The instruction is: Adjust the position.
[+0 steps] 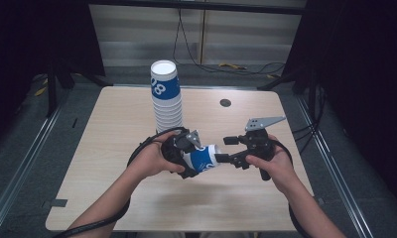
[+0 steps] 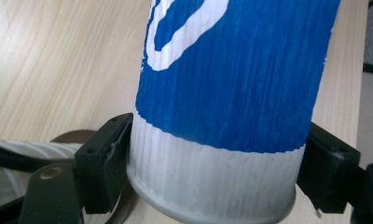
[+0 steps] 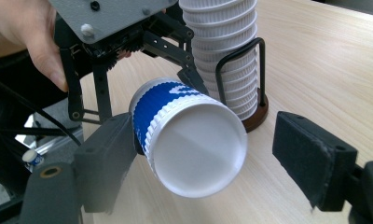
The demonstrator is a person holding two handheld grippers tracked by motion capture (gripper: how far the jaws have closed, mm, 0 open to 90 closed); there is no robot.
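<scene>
One pale wooden table [image 1: 112, 163] stands amid dark curtains. The left gripper [image 1: 186, 151] clamps a blue-and-white paper cup [image 1: 204, 158]; the right gripper's [image 1: 231, 148] jaws spread wide around its mouth.

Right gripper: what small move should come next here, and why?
Probably close the right gripper on the cup. Its jaws stand open either side of the cup's rim, one touching or nearly so, while the left gripper clamps the base, holding it sideways above the table.

My tools: two black hand-held grippers.
My left gripper [image 1: 194, 154] and right gripper [image 1: 225, 148] each carry a grey, screw-holed triangular plate, black jaws and a black cable.
</scene>
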